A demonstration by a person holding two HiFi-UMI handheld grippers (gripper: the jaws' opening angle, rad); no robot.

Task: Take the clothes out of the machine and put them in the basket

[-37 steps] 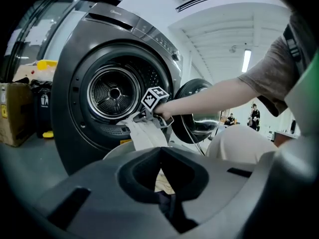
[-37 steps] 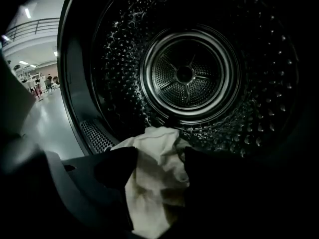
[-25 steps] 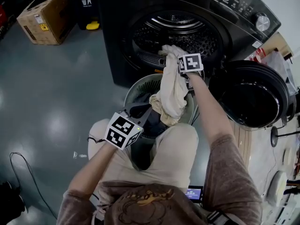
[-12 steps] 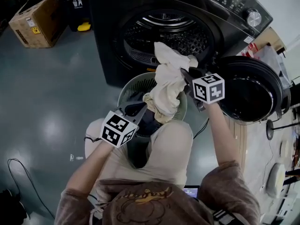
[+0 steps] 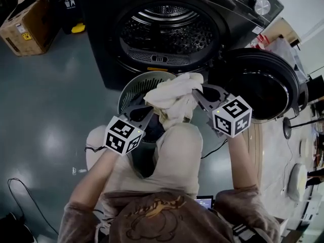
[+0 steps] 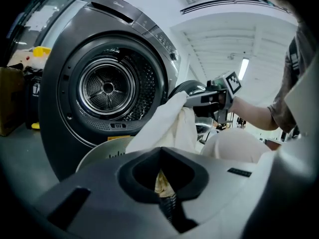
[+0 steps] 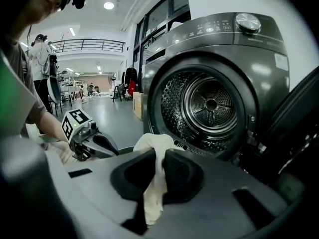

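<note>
Both my jaws are pinched tight on one cream cloth (image 5: 174, 96) over the basket (image 5: 132, 83).
My forearms reach forward and down. The left gripper (image 5: 148, 111) and the right gripper (image 5: 196, 93) each clamp a fold, so the cloth's long axis runs side to side above the basket's right rim. The basket stands on the glossy grey floor (image 5: 45, 100) before the dark machine (image 5: 167, 29), its door (image 5: 263, 82) swung right.

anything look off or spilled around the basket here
Nothing stands out. The cloth is pinched by the left gripper and the right gripper over the basket, not yet dropped in. The door stands open, and nothing has spilled.
</note>
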